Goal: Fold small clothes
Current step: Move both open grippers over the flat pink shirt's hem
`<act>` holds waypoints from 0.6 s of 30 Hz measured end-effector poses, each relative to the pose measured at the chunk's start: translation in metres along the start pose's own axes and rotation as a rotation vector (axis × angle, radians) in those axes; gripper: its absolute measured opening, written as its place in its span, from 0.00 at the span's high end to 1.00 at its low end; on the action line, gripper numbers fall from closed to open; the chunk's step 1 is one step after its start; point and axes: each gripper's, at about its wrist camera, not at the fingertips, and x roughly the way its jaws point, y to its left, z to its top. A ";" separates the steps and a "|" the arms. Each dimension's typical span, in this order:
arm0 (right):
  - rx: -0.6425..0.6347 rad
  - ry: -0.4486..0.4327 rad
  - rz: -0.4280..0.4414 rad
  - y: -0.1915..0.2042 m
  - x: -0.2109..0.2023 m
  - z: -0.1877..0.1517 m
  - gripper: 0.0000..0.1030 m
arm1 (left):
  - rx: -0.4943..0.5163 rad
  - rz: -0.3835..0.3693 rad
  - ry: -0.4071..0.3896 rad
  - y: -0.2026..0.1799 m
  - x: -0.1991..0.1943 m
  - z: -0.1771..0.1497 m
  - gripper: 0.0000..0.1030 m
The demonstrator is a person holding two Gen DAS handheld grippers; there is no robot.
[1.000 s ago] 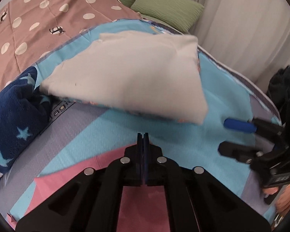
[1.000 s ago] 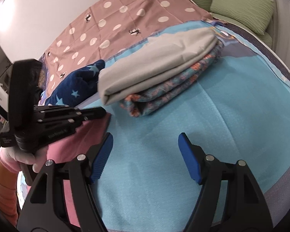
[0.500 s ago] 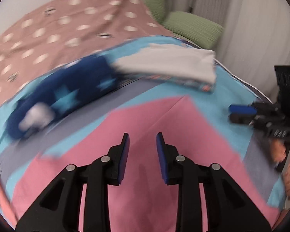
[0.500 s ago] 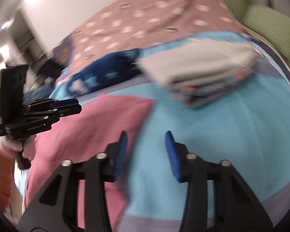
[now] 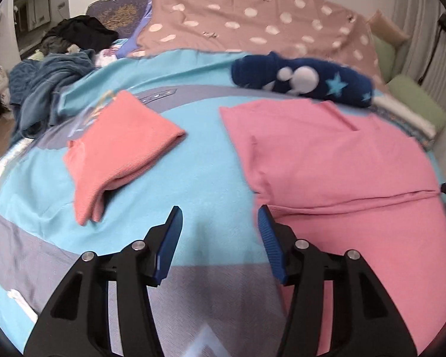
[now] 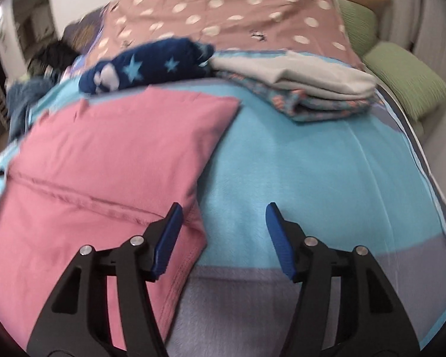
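The pink garment [image 5: 336, 160] lies spread flat on the turquoise and grey blanket [image 5: 199, 172]; this garment is the landmark. The left gripper [image 5: 220, 223] hangs over the blanket just beside its left edge, jaws apart and holding nothing. The right gripper [image 6: 223, 223] is at its right edge, jaws also apart, with one fingertip [image 6: 171, 223] over the pink cloth. A folded coral garment [image 5: 119, 145] lies well apart to the left. Behind the pink garment lies a navy star-patterned fleece [image 6: 145, 65], and beside that a folded stack with a white cloth [image 6: 297, 74] on top.
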 end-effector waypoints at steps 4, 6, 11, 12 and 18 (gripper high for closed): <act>0.059 0.002 0.048 -0.002 -0.011 -0.007 0.38 | 0.076 -0.039 0.011 -0.028 0.010 -0.007 0.48; 0.063 0.019 0.044 0.002 -0.013 -0.015 0.35 | 0.131 0.052 0.037 -0.034 0.023 -0.013 0.47; 0.080 0.073 0.034 -0.003 -0.012 -0.041 0.32 | 0.110 0.026 0.017 -0.032 0.014 -0.014 0.95; 0.064 0.070 0.026 -0.003 -0.015 -0.046 0.32 | 0.126 0.039 0.012 -0.034 0.011 -0.016 0.96; 0.067 0.042 -0.006 0.000 -0.032 -0.067 0.32 | 0.054 -0.064 0.028 -0.027 -0.015 -0.045 1.00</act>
